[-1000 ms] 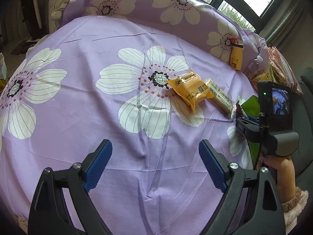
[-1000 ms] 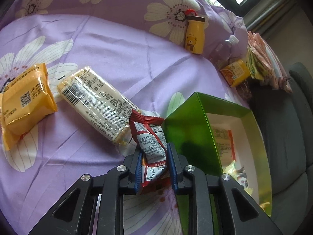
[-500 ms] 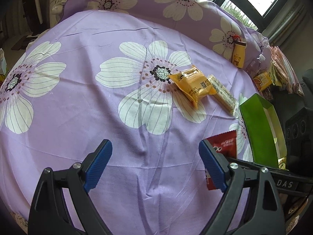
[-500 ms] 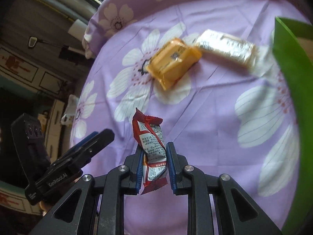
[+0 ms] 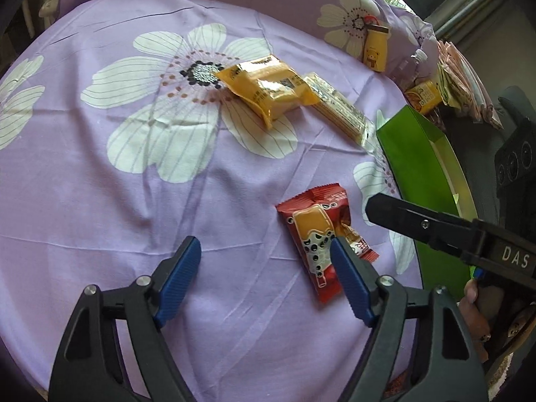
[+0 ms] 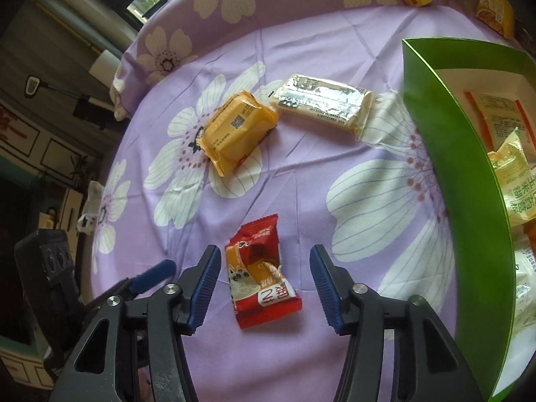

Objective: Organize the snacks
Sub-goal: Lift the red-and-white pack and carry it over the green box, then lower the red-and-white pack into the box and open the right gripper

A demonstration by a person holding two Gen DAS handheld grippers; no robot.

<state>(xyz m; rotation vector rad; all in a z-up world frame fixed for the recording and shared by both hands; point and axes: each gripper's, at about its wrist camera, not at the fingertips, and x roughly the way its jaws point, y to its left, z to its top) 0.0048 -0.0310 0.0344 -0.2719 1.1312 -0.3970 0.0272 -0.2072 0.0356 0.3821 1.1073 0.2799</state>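
Left wrist view: left gripper (image 5: 264, 261), jaws apart and closing, nothing gripped; its right pad overlaps the near edge of a red snack packet (image 5: 316, 238) lying flat on the purple flowered cloth (image 5: 100, 184). Farther off, an orange packet (image 5: 268, 88) touches a pale long packet (image 5: 338, 109). Green box (image 5: 415, 157) at right; yellow bottle (image 5: 375, 50) at far right. One finger of the other gripper reaches in from the right.

Right wrist view: right gripper (image 6: 264, 288), jaws opening, pads clear of the red snack packet (image 6: 258, 274), which lies on the cloth between them. Orange packet (image 6: 238, 130) and pale long packet (image 6: 321, 104) lie beyond. Green box (image 6: 452, 154) at right, holding several packets
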